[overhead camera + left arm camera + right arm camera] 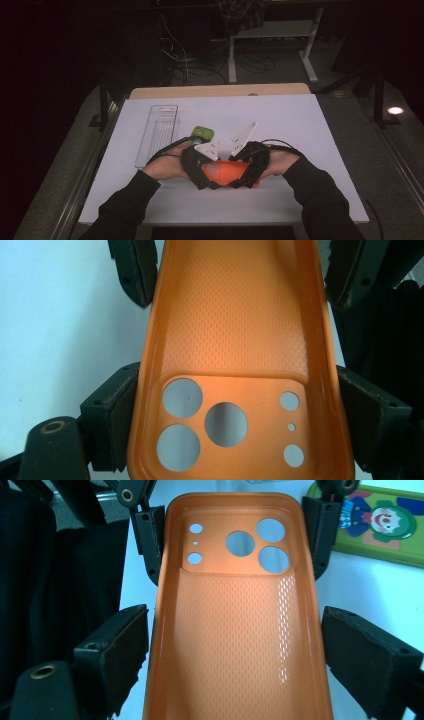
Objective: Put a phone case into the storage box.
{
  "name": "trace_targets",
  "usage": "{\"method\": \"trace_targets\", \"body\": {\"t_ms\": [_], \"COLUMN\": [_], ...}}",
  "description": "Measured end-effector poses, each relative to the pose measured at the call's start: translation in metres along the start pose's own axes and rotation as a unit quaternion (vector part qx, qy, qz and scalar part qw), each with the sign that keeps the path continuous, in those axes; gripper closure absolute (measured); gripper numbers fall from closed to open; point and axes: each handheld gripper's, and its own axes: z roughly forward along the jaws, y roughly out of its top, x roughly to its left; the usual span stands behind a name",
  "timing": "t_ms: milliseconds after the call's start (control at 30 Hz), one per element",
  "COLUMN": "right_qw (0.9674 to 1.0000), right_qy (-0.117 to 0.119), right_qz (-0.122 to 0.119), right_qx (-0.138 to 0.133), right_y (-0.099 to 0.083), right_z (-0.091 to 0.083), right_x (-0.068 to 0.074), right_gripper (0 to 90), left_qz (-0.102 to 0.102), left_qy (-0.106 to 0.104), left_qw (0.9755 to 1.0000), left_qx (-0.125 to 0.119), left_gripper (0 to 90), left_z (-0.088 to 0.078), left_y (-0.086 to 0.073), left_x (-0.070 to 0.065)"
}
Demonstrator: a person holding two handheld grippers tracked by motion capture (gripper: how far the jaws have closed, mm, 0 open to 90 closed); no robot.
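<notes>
Both claws clamp the orange phone case [227,171] above the bench [300,130]: left claw [235,425] at its camera-hole end, right claw [235,660] opposite.

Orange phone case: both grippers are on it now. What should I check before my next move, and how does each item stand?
1. Left gripper clamped on the orange phone case at its camera-hole end: ok.
2. Right gripper pads against both long edges at the plain end: ok.
3. Case empty: ok.
4. Green clown case lying apart from it: ok.
5. Case lifted off the table: cannot tell.
</notes>
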Motion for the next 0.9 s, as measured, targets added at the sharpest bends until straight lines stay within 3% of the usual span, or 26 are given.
{"method": "trace_targets", "body": {"t_ms": [200, 267, 300, 367, 433, 567, 633, 667, 767, 833, 867, 900], "right_qw": [0.9999, 0.9996, 0.9988, 0.9979, 0.9976, 0.9948, 0.9915, 0.9915, 0.9856, 0.9842, 0.9798, 0.9783], "right_qy": [-0.004, -0.013, -0.022, -0.032, -0.039, -0.063, -0.077, -0.077, -0.102, -0.109, -0.119, -0.125], "right_qz": [0.013, 0.016, 0.036, 0.045, 0.034, 0.054, 0.079, 0.079, 0.110, 0.114, 0.134, 0.136], "right_qx": [-0.010, -0.019, -0.024, -0.034, -0.046, -0.059, -0.069, -0.069, -0.078, -0.080, -0.090, -0.093], "right_y": [-0.002, -0.004, -0.005, -0.006, -0.007, -0.013, -0.020, -0.020, -0.029, -0.032, -0.035, -0.037], "right_z": [-0.009, -0.014, -0.020, -0.024, -0.025, -0.033, -0.039, -0.039, -0.045, -0.047, -0.050, -0.052], "right_x": [-0.002, -0.003, -0.002, -0.003, -0.005, -0.008, -0.010, -0.010, -0.011, -0.011, -0.010, -0.011], "right_gripper": [9.3, 9.4, 7.5, 7.2, 7.2, 6.3, 6.3, 6.3, 6.3, 6.2, 6.2, 6.2], "left_qz": [-0.005, -0.012, -0.012, -0.017, -0.023, -0.035, -0.049, -0.049, -0.056, -0.068, -0.067, -0.071], "left_qy": [0.011, 0.017, 0.020, 0.027, 0.034, 0.048, 0.066, 0.066, 0.081, 0.087, 0.089, 0.092], "left_qw": [0.9999, 0.9997, 0.9997, 0.9995, 0.9991, 0.9982, 0.9966, 0.9966, 0.9951, 0.9939, 0.9937, 0.9932], "left_qx": [-0.003, -0.010, -0.007, -0.007, -0.008, -0.010, -0.014, -0.014, -0.010, -0.010, -0.009, -0.008], "left_gripper": [16.2, 16.3, 16.3, 16.3, 16.3, 16.2, 16.3, 16.2, 16.2, 16.2, 16.2, 16.2], "left_z": [-0.004, -0.005, -0.006, -0.008, -0.009, -0.010, -0.010, -0.010, -0.010, -0.009, -0.009, -0.009], "left_y": [-0.001, -0.002, -0.002, -0.003, -0.004, -0.007, -0.007, -0.007, -0.006, -0.006, -0.006, -0.006], "left_x": [0.002, 0.002, 0.002, 0.003, 0.004, 0.005, 0.003, 0.003, 0.002, 0.002, 0.002, 0.002]}}
